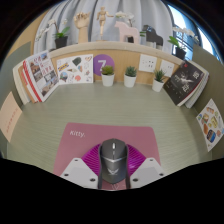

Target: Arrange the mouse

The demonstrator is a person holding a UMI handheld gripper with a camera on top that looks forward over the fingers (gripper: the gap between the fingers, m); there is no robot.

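A grey mouse (113, 154) is seen lying on a pink mouse mat (92, 142) near the front edge of the worktop (60, 110), directly between the two fingers of the claw (113, 176). The claw appears to be closed about the mouse's rear half, with the pads (93, 170) set against its flanks, though whether both press firmly cannot be fully confirmed; it is judged to be grasping the mouse. Along the back edge of the worktop, three small potted plants (131, 75) are lined up among propped books and cards (40, 76), well apart from the mouse. For the step to be done well, the grip should be kept even on both sides so that the rounded shell is not squeezed out forward. The mouse should be lifted only slightly, or slid flat, so that the mat is not dragged with it. It is best squared with the mat's edges before being released, and the fingers should be opened fully before the claw is drawn back, so that the mouse is not nudged askew.
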